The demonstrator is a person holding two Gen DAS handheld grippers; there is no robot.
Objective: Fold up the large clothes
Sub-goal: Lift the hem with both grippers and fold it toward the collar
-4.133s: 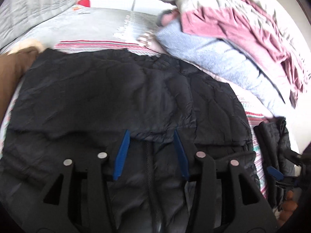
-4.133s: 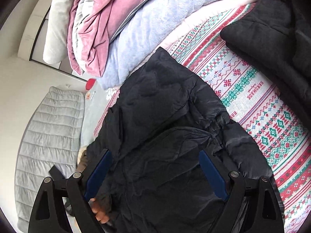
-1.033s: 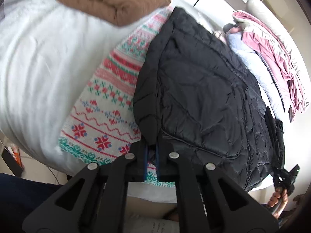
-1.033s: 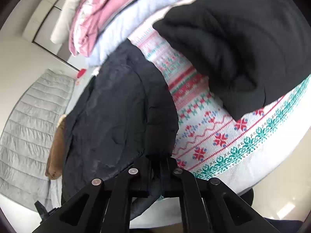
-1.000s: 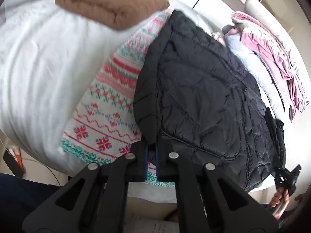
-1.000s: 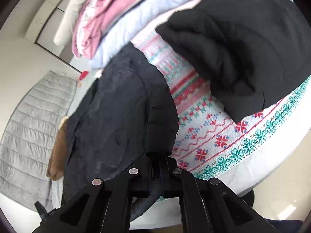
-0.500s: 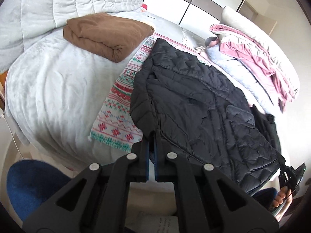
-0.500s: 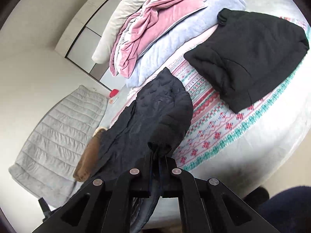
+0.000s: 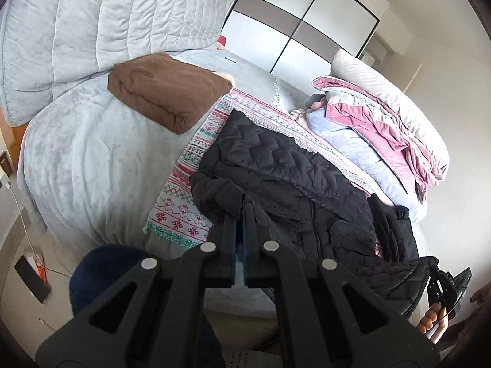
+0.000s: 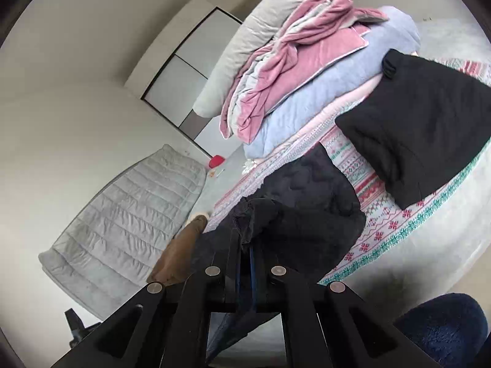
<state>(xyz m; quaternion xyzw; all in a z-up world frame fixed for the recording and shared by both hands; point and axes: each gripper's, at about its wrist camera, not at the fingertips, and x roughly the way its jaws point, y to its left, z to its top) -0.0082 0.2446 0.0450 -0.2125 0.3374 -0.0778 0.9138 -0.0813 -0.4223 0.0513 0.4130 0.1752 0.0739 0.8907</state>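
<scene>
**Both grippers clenched on the jacket hem at the bed's near edge**

I have the black quilted jacket (image 9: pixel 276 165) lying lengthwise on the patterned blanket (image 9: pixel 184 184), its far end pointing at the wardrobe, its near hem lifted off the bed's near edge. My left gripper (image 9: pixel 239 214) is clamped on the hem's left corner; the jaws sit nearly together with only a thin fold of fabric between them. My right gripper (image 10: pixel 244 245) is clenched the same way on the other corner, with a bunch of dark cloth pinched in it and more hanging below.

The jacket looks puffy, soft and light, with a smooth shell that I judge slippery. It will sag between my 2 holds and won't keep a crease by itself, so I expect it to slide unless I keep the hem taut. The corners are the right place to hold: the stitched edge gives the pads something thicker to bite.

To the left lies a folded brown garment (image 9: pixel 165 92), to the right a folded black one (image 10: pixel 423 122), and the pink and blue bedding pile (image 10: pixel 307 70) sits along the far right edge. I need to land the fold between them.
</scene>
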